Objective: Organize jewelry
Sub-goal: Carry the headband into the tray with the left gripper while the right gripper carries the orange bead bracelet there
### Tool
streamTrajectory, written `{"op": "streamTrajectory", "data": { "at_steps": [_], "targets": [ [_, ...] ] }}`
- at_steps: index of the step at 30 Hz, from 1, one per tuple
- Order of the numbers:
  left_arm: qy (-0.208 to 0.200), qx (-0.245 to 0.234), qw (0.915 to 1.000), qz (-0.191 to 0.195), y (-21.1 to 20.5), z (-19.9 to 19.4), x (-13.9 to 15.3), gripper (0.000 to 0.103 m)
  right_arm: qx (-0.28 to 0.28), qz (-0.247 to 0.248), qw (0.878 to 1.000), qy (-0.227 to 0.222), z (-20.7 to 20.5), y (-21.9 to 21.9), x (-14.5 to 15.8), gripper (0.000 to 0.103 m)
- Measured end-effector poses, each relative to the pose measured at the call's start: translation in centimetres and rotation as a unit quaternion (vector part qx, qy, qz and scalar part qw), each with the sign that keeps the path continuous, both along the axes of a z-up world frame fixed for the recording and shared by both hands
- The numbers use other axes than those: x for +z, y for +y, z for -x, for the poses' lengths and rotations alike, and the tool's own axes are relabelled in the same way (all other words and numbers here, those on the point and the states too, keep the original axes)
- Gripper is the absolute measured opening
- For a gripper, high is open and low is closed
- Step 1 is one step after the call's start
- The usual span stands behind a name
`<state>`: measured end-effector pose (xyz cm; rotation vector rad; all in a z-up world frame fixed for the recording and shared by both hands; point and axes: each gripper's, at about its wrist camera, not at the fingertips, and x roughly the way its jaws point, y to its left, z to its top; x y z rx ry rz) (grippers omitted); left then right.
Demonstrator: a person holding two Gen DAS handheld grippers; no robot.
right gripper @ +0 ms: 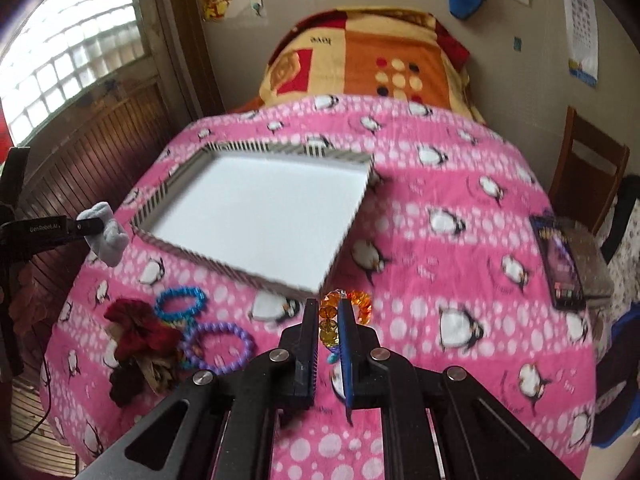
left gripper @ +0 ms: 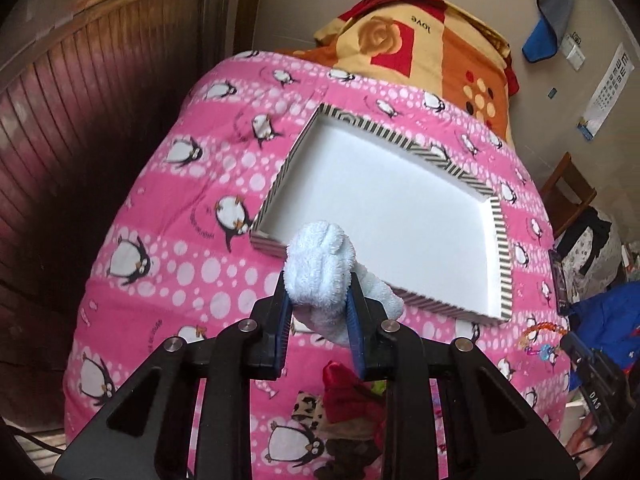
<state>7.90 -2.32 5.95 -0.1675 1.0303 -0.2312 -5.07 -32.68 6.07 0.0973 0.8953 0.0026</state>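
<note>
A shallow striped box with a white floor lies on the pink penguin bedspread; it also shows in the right wrist view. My left gripper is shut on a white fluffy scrunchie, held above the box's near left corner; it shows in the right wrist view too. My right gripper is shut on an orange bead bracelet just in front of the box's near corner. A blue bracelet, a purple bracelet and a dark red flower piece lie on the bed to the left.
A folded orange and red blanket sits at the head of the bed. A dark book lies at the right edge. A wooden chair stands to the right. A wood-panelled wall is on the left.
</note>
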Motion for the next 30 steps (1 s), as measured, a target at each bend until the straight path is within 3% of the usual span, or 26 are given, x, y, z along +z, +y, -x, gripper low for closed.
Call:
{"op": "streamTrajectory", "data": {
  "at_steps": [9,16,20,24,27,30],
  "targets": [
    [0.007,0.003,0.9998,-0.021,-2.5,-4.6,-1.1,0.024,0.034,-0.019,0.999,-0.023,-6.2,2.2,1.5,0.009],
    [0.040,0.033,0.9972,-0.053,-2.7,-7.9,-4.7,0.024,0.042,-0.061,0.997,0.008,-10.3,3.5,-2.0,0.009],
    [0.062,0.043,0.9946,-0.071,-2.3,-8.7,-6.5,0.024,0.023,-0.057,0.997,0.038,-11.6,2.3,-4.7,0.009],
    [0.069,0.045,0.9941,-0.071,-1.9,-8.4,-7.2,0.026,-0.006,-0.065,0.994,0.088,-12.4,0.2,-7.6,0.009],
    [0.073,0.035,0.9942,-0.071,-2.0,-7.9,-7.3,0.026,-0.008,-0.084,0.991,0.102,-12.3,-0.7,-8.3,0.009],
    [0.081,0.023,0.9935,-0.077,-2.1,-6.7,-7.6,0.026,0.000,-0.053,0.992,0.111,-12.0,-0.3,-8.2,0.009]
  ]
}}
